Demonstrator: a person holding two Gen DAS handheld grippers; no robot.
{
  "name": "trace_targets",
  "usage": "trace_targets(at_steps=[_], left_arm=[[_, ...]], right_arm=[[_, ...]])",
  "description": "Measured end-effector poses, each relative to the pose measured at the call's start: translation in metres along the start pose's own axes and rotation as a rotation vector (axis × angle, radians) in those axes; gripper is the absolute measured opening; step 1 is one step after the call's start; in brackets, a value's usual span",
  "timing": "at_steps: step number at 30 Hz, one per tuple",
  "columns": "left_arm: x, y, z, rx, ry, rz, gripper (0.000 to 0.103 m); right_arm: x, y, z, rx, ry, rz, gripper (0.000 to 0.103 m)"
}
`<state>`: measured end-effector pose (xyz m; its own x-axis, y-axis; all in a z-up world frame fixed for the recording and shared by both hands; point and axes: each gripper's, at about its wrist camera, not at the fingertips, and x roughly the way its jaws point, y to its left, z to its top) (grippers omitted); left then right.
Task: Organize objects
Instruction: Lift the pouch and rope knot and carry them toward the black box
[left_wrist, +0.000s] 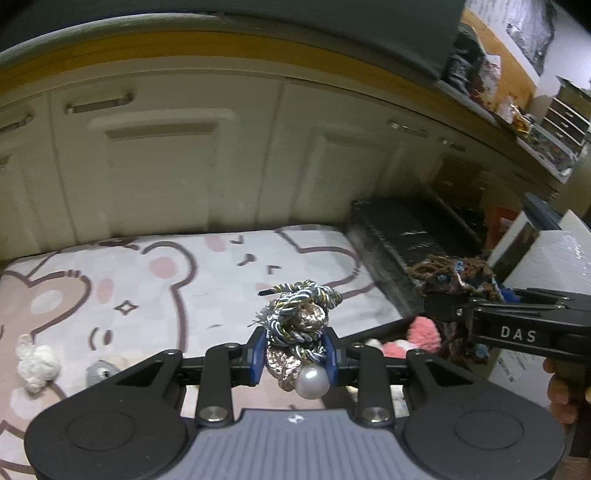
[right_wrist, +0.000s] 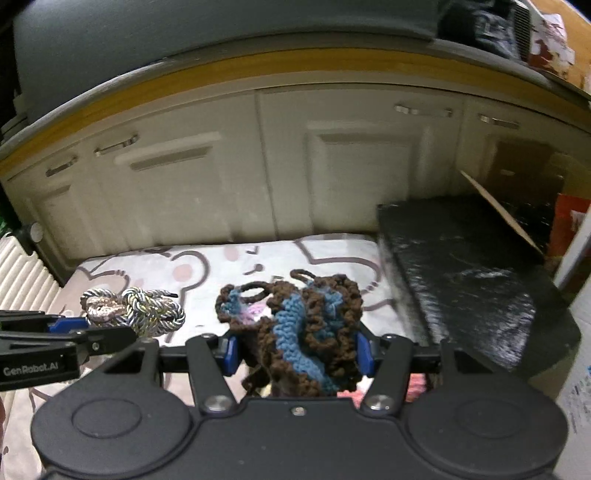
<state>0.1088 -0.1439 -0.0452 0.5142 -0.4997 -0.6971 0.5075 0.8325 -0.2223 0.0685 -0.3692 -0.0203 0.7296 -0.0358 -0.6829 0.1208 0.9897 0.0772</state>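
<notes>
My left gripper (left_wrist: 295, 356) is shut on a knotted cord ornament (left_wrist: 299, 317) of silver, gold and blue twist with a large pearl bead (left_wrist: 313, 382) hanging from it, lifted above the bear-print mat (left_wrist: 147, 288). My right gripper (right_wrist: 297, 352) is shut on a brown and blue crocheted piece (right_wrist: 295, 332), also held off the mat. In the left wrist view the right gripper (left_wrist: 454, 306) shows at the right edge with the crocheted piece (left_wrist: 458, 275). The right wrist view catches the left gripper (right_wrist: 74, 328) at the left with the cord ornament (right_wrist: 140, 308).
A white knitted item (left_wrist: 35, 363) and a grey fuzzy item (left_wrist: 99, 373) lie on the mat's left side. A pink fluffy thing (left_wrist: 421, 332) sits below the grippers. A black box (right_wrist: 461, 273) stands right of the mat. Cream cabinet doors (left_wrist: 221, 155) rise behind it.
</notes>
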Motion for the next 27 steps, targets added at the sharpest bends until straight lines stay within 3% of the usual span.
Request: trace_targets(at_steps=[6, 11, 27], left_arm=[[0.011, -0.029, -0.004, 0.027, 0.030, -0.053, 0.033], [0.027, -0.046, -0.010, 0.022, 0.078, -0.091, 0.033], [0.075, -0.075, -0.036, 0.002, 0.192, -0.098, 0.033]], right_arm=[[-0.004, -0.031, -0.008, 0.029, 0.026, -0.034, 0.059], [0.006, -0.051, -0.022, 0.048, 0.102, -0.056, 0.059], [0.054, -0.083, -0.058, 0.093, 0.304, -0.082, 0.060]])
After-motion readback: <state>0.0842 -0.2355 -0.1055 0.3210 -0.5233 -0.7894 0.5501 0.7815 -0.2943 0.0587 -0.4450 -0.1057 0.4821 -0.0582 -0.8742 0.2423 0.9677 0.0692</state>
